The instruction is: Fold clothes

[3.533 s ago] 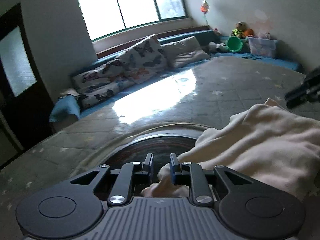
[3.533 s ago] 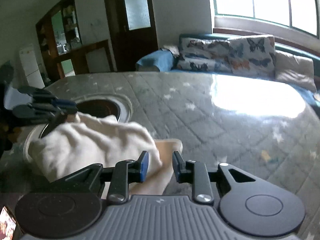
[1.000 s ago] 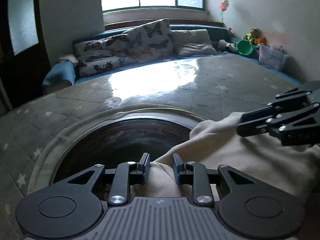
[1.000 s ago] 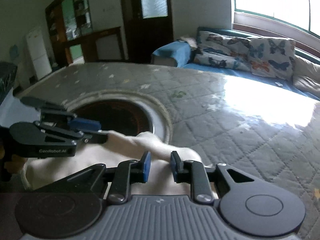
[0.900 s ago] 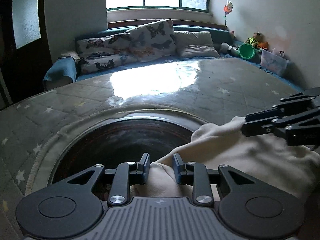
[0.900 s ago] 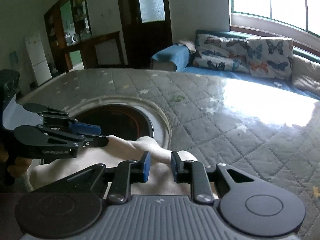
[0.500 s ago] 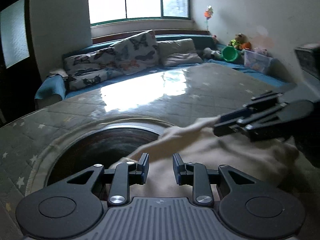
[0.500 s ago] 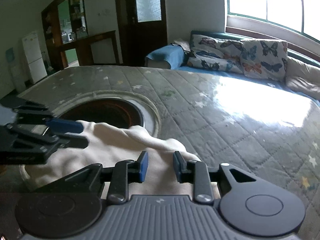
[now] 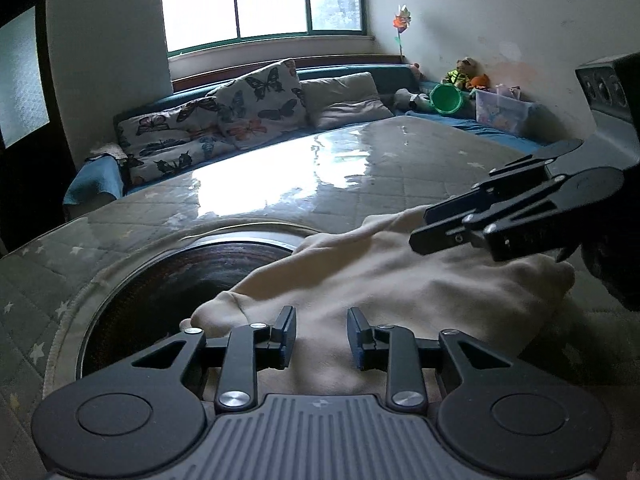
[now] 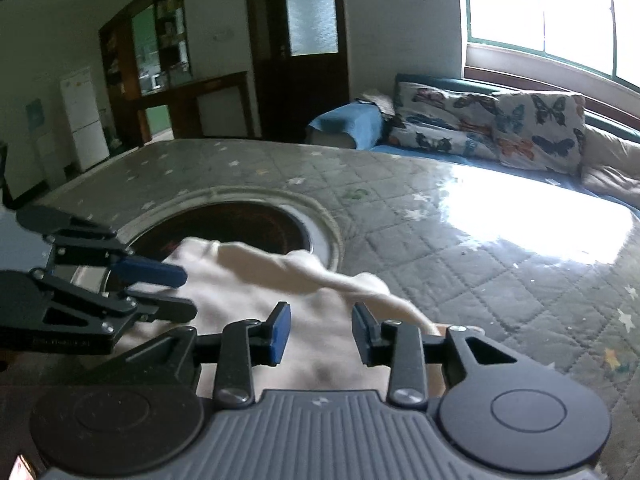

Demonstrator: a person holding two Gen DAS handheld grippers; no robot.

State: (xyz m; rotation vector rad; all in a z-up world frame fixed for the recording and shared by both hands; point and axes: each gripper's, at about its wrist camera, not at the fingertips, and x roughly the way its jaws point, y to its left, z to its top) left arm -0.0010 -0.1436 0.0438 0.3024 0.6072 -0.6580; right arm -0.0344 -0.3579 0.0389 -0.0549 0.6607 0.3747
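Left wrist view: left gripper (image 9: 322,336) has its jaws apart with a clear gap, nothing between them, hovering just above the cream garment (image 9: 400,284). Garment lies on the quilted table cover (image 9: 360,184), its near-left corner overhanging the round dark opening (image 9: 176,276). Long axis runs from that corner toward the far right. Only this view shows the right-hand wall corner: green bowl (image 9: 445,99), clear box (image 9: 502,106), soft toys. Right gripper (image 9: 428,226) comes in from the right above the far edge, fingers spread, contact unclear.

Right wrist view: right gripper (image 10: 321,332) is released, jaws wide, cloth (image 10: 256,280) below them, not pinched. Left gripper (image 10: 182,292) sits left, also spread. Only here: door (image 10: 304,40), white fridge (image 10: 84,116), shelving. Butterfly cushions (image 10: 496,128) appear in both views.
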